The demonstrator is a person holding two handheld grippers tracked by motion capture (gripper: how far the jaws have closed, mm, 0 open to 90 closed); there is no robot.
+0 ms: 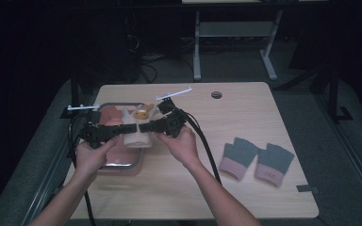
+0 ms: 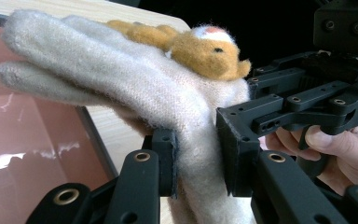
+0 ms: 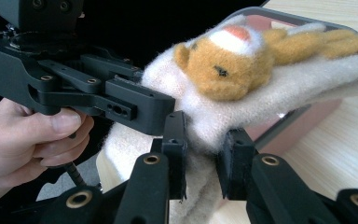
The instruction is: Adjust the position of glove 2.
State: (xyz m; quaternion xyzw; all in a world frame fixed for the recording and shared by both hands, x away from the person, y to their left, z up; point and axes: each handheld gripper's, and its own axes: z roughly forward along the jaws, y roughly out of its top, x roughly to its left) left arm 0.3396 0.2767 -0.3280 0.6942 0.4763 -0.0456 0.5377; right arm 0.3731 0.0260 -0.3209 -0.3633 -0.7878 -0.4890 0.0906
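A cream woolly glove (image 1: 136,134) with an orange plush animal (image 1: 143,113) sewn on its back hangs between both grippers above a pink tray (image 1: 122,165). My left gripper (image 1: 125,130) is shut on the glove's left side; in the left gripper view its jaws pinch the cream fabric (image 2: 200,154), and the plush animal (image 2: 205,53) lies above. My right gripper (image 1: 146,127) is shut on the glove's right side; in the right gripper view its jaws squeeze the fabric (image 3: 205,140) just below the plush animal (image 3: 223,65). The two grippers face each other, nearly touching.
The pink tray with a grey rim sits at the table's left. A pair of grey fingerless gloves with pink cuffs (image 1: 255,160) lies at the right. A round cable hole (image 1: 216,94) is at the table's far edge. Cables trail from both grippers.
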